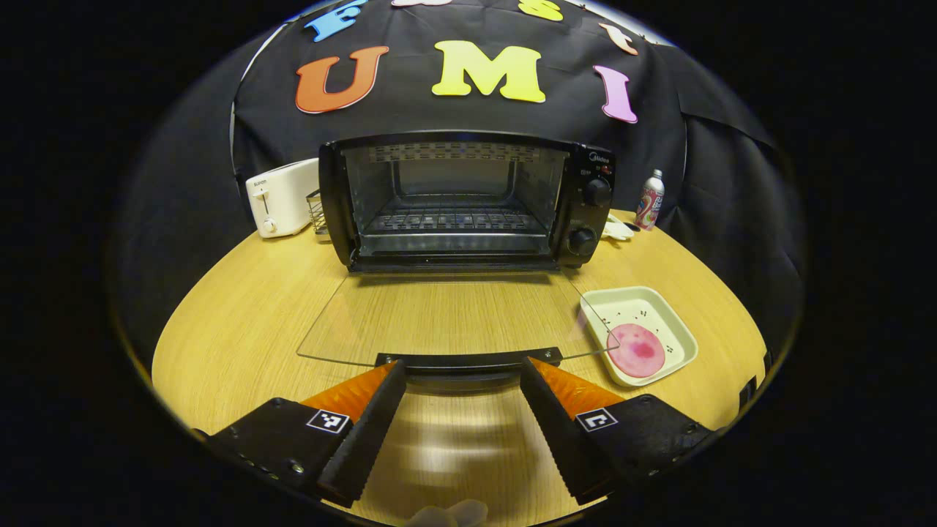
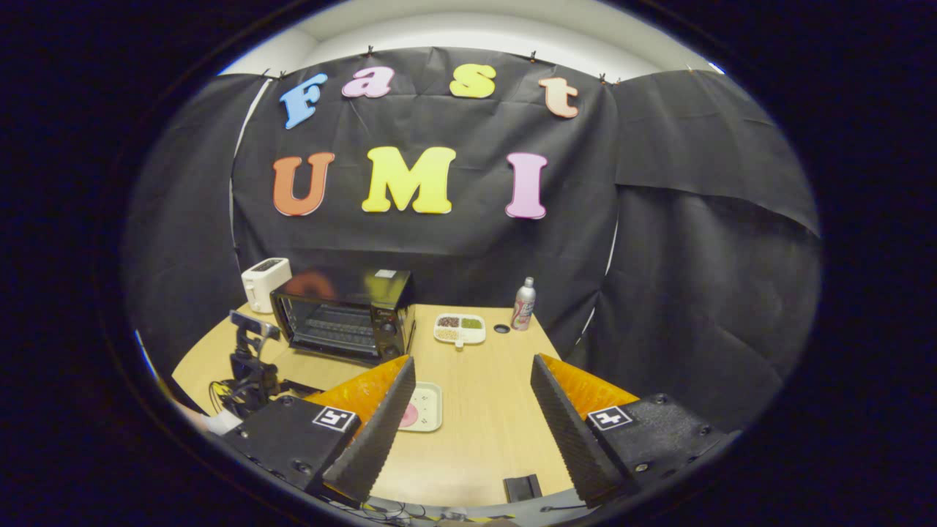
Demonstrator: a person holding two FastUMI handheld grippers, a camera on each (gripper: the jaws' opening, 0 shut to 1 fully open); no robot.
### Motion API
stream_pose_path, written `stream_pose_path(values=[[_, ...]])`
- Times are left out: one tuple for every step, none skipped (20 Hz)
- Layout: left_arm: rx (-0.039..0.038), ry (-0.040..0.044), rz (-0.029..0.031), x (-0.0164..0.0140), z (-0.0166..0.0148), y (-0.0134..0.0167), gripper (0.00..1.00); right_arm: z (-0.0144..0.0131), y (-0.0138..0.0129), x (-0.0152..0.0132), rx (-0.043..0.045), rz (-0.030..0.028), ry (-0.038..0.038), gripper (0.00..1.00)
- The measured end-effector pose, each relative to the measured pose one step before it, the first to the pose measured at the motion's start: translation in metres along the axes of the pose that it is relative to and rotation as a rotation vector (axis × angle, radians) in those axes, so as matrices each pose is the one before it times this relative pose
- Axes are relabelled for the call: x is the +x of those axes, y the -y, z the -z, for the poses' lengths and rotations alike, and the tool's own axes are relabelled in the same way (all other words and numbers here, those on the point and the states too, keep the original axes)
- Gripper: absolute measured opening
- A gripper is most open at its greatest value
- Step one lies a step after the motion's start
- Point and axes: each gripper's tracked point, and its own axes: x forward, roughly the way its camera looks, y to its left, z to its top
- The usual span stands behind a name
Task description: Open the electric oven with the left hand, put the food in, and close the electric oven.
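The black electric oven (image 1: 468, 197) stands at the back of the wooden table, its glass door (image 1: 446, 315) folded down flat and its wire rack bare. My left gripper (image 1: 463, 366) is open, low over the table, its fingertips either side of the door's dark handle (image 1: 468, 359) without pressing on it. A pink round slice of food (image 1: 637, 350) lies in a cream square dish (image 1: 662, 307) right of the door. My right gripper (image 2: 473, 361) hangs open and empty high above the table, with the oven (image 2: 344, 322), the dish (image 2: 432, 410) and the left gripper (image 2: 249, 366) below.
A white toaster (image 1: 282, 196) and a small wire rack (image 1: 316, 212) stand left of the oven. A drink can (image 1: 649, 200) is at the back right, next to a divided tray of grains (image 2: 460, 328). A small black block (image 2: 523, 486) sits at the table's front edge.
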Motion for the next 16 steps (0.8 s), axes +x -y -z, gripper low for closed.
stream_pose_path(values=[[0.00700,0.01763,-0.01341,-0.00678,-0.00798,-0.00414,0.96,0.00937,-0.00177,0.01296,0.01017,-0.01878,-0.03409,0.98],[0.00261,0.02600,-0.00491,-0.00691,-0.01081,-0.00209,0.96,0.00943,-0.00180,0.01607,0.01519,-0.02148,-0.02501,1.00],[0.00154,0.01987,-0.00276,-0.00844,-0.00977,-0.00026,0.96,0.00852,-0.00238,0.01692,0.01087,-0.02389,-0.03365,1.00],[-0.00182,0.02044,-0.00525,-0.00948,-0.01204,-0.00142,0.96,0.01215,-0.00280,0.01915,0.00688,-0.02318,-0.03569,0.94],[-0.00452,0.02718,-0.00080,-0.00988,-0.01401,0.00037,0.96,0.01301,-0.00168,0.02081,0.00599,-0.02621,-0.04244,0.90],[-0.00040,0.02194,-0.00550,-0.00884,-0.01416,-0.00051,0.95,0.00954,-0.00077,0.01876,0.00669,-0.02018,-0.03267,0.91],[0.00502,0.01963,0.00038,-0.00856,-0.01270,0.00085,0.95,0.01094,0.00150,0.01995,0.00542,-0.01386,-0.04294,0.85],[0.00487,0.01849,-0.00647,-0.00929,-0.01431,0.00030,0.96,0.01055,-0.00178,0.02293,0.01260,-0.02713,-0.04397,0.86],[-0.00111,0.02705,-0.00749,-0.00794,-0.01432,-0.00068,0.95,0.00930,0.00078,0.02021,0.01209,-0.01681,-0.04287,0.82],[-0.00763,0.01459,-0.00167,-0.00724,-0.01272,0.00263,0.96,0.01280,0.00351,0.02145,0.00910,-0.01480,-0.04862,0.80],[-0.00395,0.01222,-0.01471,-0.00725,-0.01023,-0.00012,0.95,0.00732,0.00157,0.01572,0.01110,-0.01621,-0.04135,0.73],[-0.00866,0.01050,-0.01003,-0.00576,-0.01076,0.00067,0.95,0.00843,0.00111,0.01758,0.01812,-0.02005,-0.04053,0.72],[-0.00857,0.00731,-0.00930,-0.00495,-0.00875,0.00241,0.95,0.00189,0.00207,0.01276,0.01594,-0.01511,-0.03471,0.68],[-0.00592,0.01130,-0.01959,-0.00473,-0.00790,0.00058,0.95,0.00229,0.00314,0.01528,0.01408,-0.00914,-0.02757,0.67],[-0.00335,0.00641,-0.00895,-0.00395,-0.00680,0.00269,0.95,-0.00016,0.00217,0.00992,0.00841,-0.00449,-0.02351,0.61],[0.00026,0.00754,-0.01978,-0.00223,-0.00428,0.00014,0.95,0.00013,0.00220,0.00942,-0.00028,-0.00802,-0.02603,0.60]])
